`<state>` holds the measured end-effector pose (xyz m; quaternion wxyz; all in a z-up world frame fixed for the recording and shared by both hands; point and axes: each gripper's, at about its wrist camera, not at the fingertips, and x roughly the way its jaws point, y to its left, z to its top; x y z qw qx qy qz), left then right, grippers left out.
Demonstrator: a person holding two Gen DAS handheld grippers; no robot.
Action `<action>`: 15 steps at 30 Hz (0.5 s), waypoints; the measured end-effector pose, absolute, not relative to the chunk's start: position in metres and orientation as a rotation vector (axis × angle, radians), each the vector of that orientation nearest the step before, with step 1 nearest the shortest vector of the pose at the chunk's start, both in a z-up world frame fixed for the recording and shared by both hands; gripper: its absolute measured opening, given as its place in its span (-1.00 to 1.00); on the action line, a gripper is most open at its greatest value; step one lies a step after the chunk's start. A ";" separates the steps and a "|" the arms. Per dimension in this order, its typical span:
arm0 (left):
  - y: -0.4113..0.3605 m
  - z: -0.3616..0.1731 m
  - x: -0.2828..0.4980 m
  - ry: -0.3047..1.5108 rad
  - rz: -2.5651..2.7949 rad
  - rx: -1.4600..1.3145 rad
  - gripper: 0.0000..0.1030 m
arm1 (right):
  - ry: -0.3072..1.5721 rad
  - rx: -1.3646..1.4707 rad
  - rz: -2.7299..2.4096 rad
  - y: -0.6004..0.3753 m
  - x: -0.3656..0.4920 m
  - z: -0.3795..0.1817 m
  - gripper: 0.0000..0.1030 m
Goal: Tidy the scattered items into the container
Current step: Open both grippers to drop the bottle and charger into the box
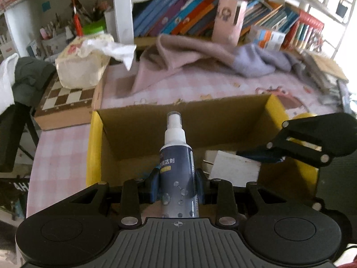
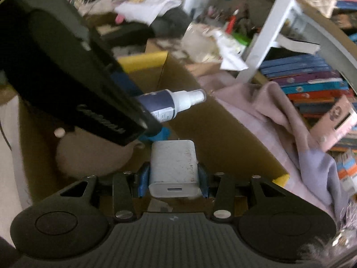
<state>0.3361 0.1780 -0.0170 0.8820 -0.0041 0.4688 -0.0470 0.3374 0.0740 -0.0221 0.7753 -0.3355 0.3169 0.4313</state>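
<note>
Between left gripper (image 1: 177, 184) pads: spray bottle (image 1: 177, 167).

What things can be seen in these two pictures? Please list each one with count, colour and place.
spray bottle: one, dark blue with white top, held over the box
charger: one, white, held over the box
cardboard box: one, brown with yellow flaps, on the table
tissue pack: one, cream, on the chessboard
chessboard: one, brown and white, left of box
cloth: one, pink and lilac, behind box
books: many, mixed colours, shelf
left gripper: black, shut on spray bottle
right gripper: black, shut on charger
</note>
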 end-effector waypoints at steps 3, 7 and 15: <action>0.178 -0.027 0.345 1.015 -0.094 0.005 -0.40 | 0.710 -0.766 0.953 0.079 0.342 -0.029 -0.20; 0.180 -0.034 0.351 1.043 -0.057 0.002 -0.39 | 0.738 -0.806 0.979 0.084 0.344 -0.036 -0.20; 0.177 -0.028 0.352 1.005 -0.048 0.000 0.03 | 0.718 -0.775 0.967 0.083 0.345 -0.033 0.00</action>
